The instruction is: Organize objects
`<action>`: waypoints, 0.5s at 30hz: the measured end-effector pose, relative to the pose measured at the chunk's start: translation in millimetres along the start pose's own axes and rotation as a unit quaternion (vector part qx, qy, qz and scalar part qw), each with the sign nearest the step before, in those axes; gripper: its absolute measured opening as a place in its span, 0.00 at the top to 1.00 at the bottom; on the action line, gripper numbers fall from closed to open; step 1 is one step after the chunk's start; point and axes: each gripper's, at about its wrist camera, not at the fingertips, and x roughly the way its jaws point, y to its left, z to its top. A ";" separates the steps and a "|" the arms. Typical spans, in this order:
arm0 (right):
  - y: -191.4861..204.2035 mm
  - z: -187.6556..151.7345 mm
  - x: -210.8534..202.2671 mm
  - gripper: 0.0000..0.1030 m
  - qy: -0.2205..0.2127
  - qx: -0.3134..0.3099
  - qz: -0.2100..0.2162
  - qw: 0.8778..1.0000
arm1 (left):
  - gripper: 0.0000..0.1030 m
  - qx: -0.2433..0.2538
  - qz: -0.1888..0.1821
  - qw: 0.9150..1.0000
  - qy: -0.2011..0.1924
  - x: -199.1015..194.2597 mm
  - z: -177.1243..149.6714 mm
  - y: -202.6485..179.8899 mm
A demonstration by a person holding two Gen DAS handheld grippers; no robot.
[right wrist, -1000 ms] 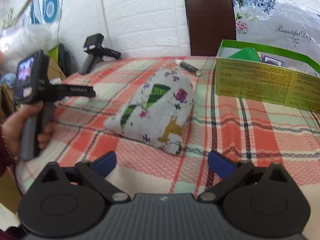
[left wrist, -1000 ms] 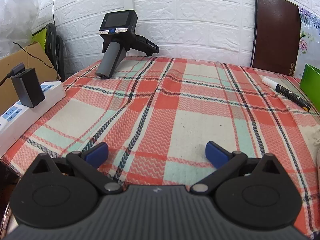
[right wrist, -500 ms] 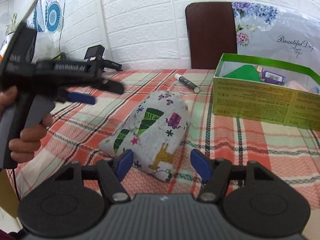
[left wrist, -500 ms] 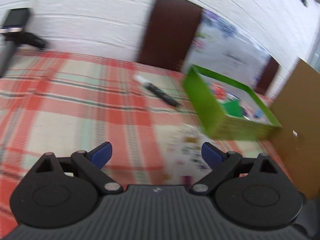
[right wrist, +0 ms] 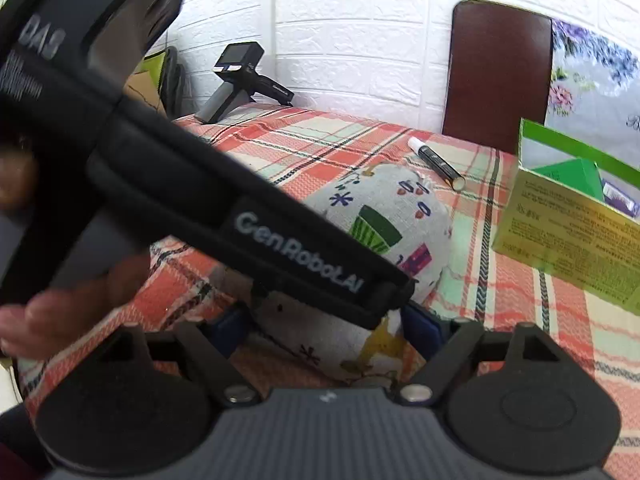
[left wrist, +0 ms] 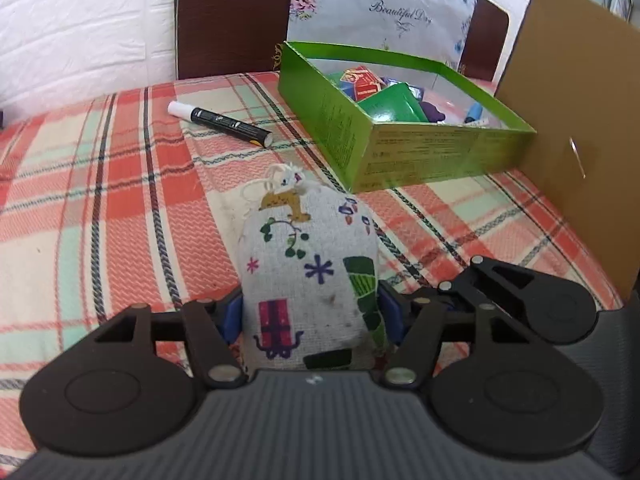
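Note:
A grey drawstring pouch point(left wrist: 308, 264) printed with cactus and gift shapes lies on the plaid cloth. My left gripper point(left wrist: 310, 316) straddles its near end; the jaws are closing and both blue pads touch its sides. In the right wrist view the left gripper's black body point(right wrist: 240, 216) crosses above the pouch point(right wrist: 384, 208), held by a person's hand point(right wrist: 68, 312). My right gripper point(right wrist: 324, 324) has the pouch's other end between its pads; its jaws are opening and do not press on it. A black marker point(left wrist: 220, 122) with a white cap lies beyond the pouch.
An open green box point(left wrist: 400, 152) with several packets inside stands right of the marker. A cardboard sheet point(left wrist: 580, 120) rises at the table's right edge. A dark chair back point(left wrist: 232, 16) leans at the wall. A spare handheld gripper point(right wrist: 244, 80) rests at the far left corner.
My left gripper swung right from bare cloth to the pouch and narrowed onto it. My right gripper came closer to the pouch, narrowed, then widened.

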 end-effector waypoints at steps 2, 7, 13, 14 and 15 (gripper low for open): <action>-3.8 -0.5 -3.8 0.38 -0.009 0.012 0.001 1.000 | 0.50 0.008 0.003 1.000 -0.002 -5.8 1.6 -3.1; -11.8 4.4 -40.2 0.53 -0.083 0.020 -0.036 0.996 | 0.55 0.018 -0.024 0.999 -0.040 -31.7 26.3 -22.3; -57.1 28.4 -73.2 0.53 -0.171 -0.005 -0.145 0.975 | 0.55 0.063 -0.073 0.990 -0.104 -29.8 97.0 -63.4; -70.9 32.9 -74.2 0.53 -0.174 -0.001 -0.159 0.972 | 0.55 0.067 -0.081 0.989 -0.108 -22.0 108.8 -71.6; -85.3 37.6 -74.4 0.53 -0.173 0.003 -0.172 0.970 | 0.55 0.068 -0.090 0.987 -0.110 -12.1 120.8 -77.1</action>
